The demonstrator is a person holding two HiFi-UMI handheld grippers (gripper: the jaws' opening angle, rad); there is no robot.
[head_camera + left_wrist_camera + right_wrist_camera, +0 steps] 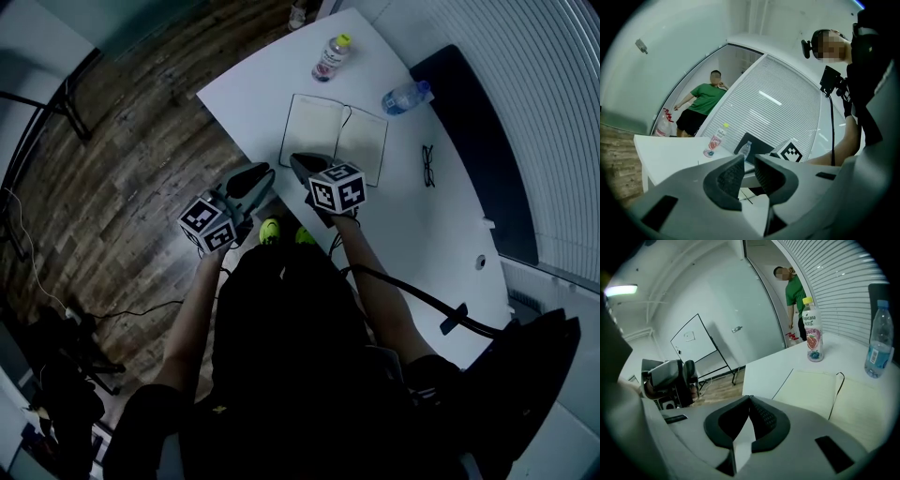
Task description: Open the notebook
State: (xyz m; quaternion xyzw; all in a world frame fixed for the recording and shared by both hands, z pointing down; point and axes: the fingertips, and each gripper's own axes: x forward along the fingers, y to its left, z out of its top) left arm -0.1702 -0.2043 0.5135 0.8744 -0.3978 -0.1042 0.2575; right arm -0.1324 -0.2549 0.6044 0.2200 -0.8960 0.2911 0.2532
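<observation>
**Both grippers empty; notebook already lying open**

The right gripper (750, 399) had its jaws together with nothing between them. The left gripper (749, 161) showed a narrow gap, also empty. Both hung near the table's (262, 94) near edge, apart from the notebook (335, 136), which lay flat with both pages showing. The opening step appeared complete; the next move likely required only keeping clear of the pages.
</observation>
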